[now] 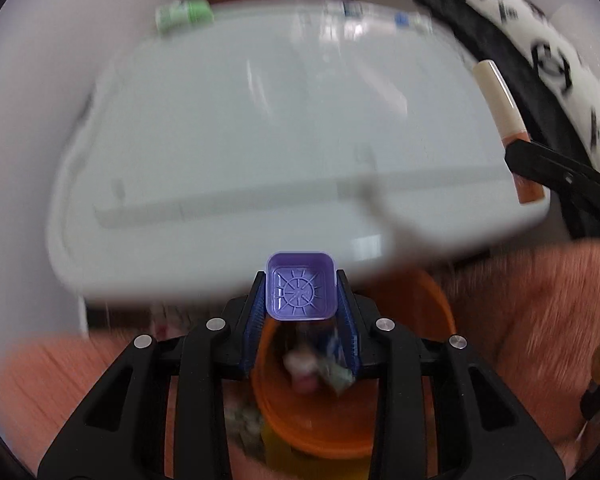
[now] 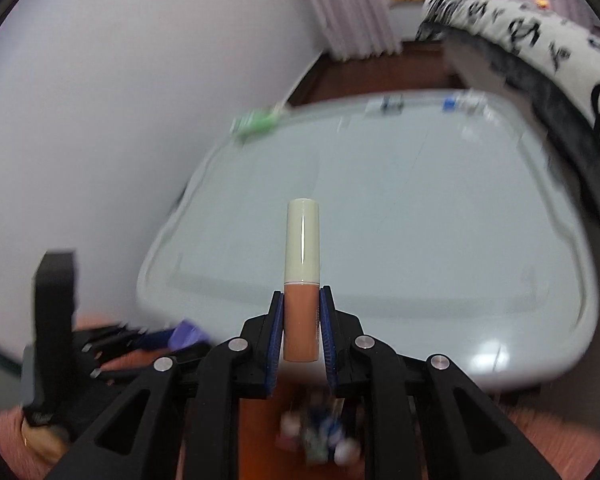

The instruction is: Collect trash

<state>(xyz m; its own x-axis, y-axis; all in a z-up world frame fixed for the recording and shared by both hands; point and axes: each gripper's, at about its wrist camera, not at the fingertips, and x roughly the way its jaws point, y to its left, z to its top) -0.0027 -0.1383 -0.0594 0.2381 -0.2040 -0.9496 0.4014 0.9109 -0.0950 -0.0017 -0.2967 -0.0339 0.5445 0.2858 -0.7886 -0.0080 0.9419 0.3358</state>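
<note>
Left wrist view: left tongs (image 1: 301,312) clamped on a small purple cup (image 1: 301,286), square with rounded corners, glossy plastic, a moulded spoke pattern on its inner base facing the lens. Ribbed blue pads (image 1: 256,320) press its two sides. Directly below the tongs, an orange bin (image 1: 440,312), round, smooth plastic, holding crumpled wrappers (image 1: 320,368), blurred. Pink fuzzy fabric (image 1: 540,320) on either side of the bin.

Beyond: pale grey desk (image 1: 260,120), smooth with rounded corners and a raised lip, a shallow groove along the near edge. At its far edge, a green packet (image 1: 184,14) and clear items with blue marks (image 1: 400,20), too blurred to identify.

Right wrist view: right tongs (image 2: 302,324) clamped on a tube (image 2: 302,280), upright, cylindrical; glossy cream cap above, clear lower body filled with peach-brown liquid. The pads grip the lower body. Tube held over the desk's near edge (image 2: 380,308), with bin contents (image 2: 316,440) blurred beneath. White fabric with black print (image 2: 540,36) on the right.
</note>
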